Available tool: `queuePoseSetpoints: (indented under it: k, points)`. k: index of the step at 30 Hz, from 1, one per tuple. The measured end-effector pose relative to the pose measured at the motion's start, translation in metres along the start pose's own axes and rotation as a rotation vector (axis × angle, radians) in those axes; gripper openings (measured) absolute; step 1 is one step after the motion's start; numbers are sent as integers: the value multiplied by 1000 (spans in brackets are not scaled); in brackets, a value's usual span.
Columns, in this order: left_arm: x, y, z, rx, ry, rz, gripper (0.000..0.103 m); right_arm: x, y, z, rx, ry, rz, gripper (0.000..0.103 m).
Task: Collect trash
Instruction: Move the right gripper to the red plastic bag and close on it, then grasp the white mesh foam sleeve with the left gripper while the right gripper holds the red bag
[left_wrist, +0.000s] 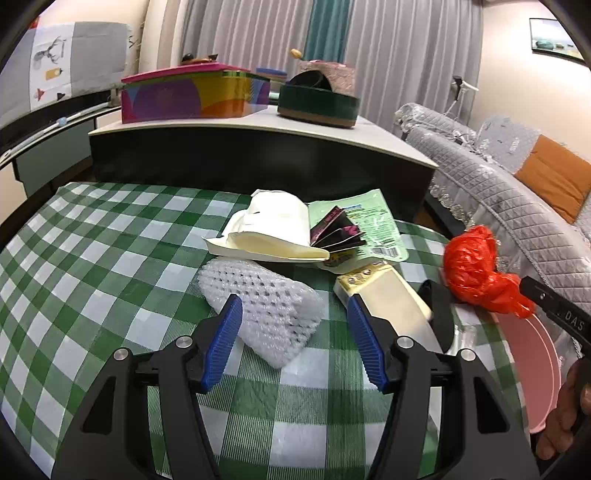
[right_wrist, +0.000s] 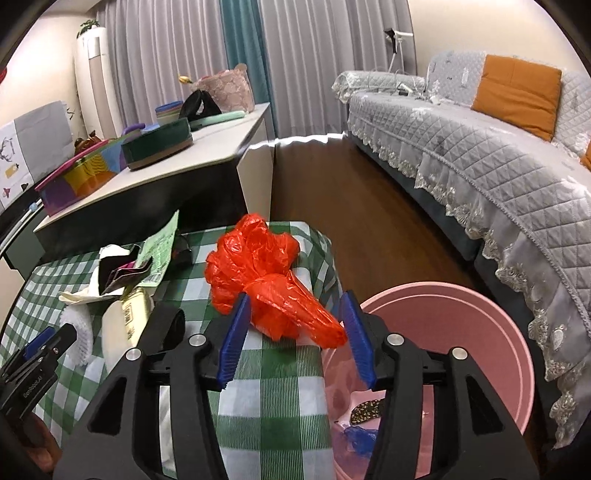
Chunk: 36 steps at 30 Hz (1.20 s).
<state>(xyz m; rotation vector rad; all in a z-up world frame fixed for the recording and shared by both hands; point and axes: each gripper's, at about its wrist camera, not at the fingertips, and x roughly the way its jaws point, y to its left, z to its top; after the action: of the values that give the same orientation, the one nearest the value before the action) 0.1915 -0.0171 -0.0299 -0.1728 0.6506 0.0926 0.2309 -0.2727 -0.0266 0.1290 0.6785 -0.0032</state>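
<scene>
A crumpled red plastic bag (right_wrist: 266, 280) hangs between the blue pads of my right gripper (right_wrist: 295, 317), whose jaws stand wide; whether they touch it I cannot tell. It hangs over the table edge beside the pink bin (right_wrist: 480, 332). The bag also shows in the left wrist view (left_wrist: 476, 273). My left gripper (left_wrist: 295, 325) is open and empty, its left pad in front of a white foam net sleeve (left_wrist: 262, 310). A cream box (left_wrist: 384, 295), a white paper bag (left_wrist: 273, 229), a green wrapper (left_wrist: 373, 225) and a dark folded packet (left_wrist: 336, 232) lie on the green checked tablecloth (left_wrist: 92, 258).
The pink bin holds a few scraps (right_wrist: 364, 408). A low cabinet (left_wrist: 258, 147) behind the table carries a colourful box (left_wrist: 192, 96) and a green round tin (left_wrist: 317, 103). A grey quilted sofa (right_wrist: 480, 155) stands at right across wooden floor.
</scene>
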Motion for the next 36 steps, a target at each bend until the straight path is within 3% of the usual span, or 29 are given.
queuePoseSetpoints:
  k: [8,14,16,18,23,36]
  points:
    - [12,4,9,-29,44,28,59,19,13,-1,-39,31,12,50]
    - [20,7,9,-22,66,55,58,20,25,-6,-87,47,44,23]
    - [19,8,10,-19,61,64,49,18,28,-7,-102,47,55,20]
    - [20,9,9,-20,76,69,33,16,32,-9,-108,47,67,15]
    - [14,16,9,-30,78,90,14,5,41,-11,-130,34,92,11]
    - [-28,21,2,-20,27,75,8,-48,48,-20,-127,-18,128,9]
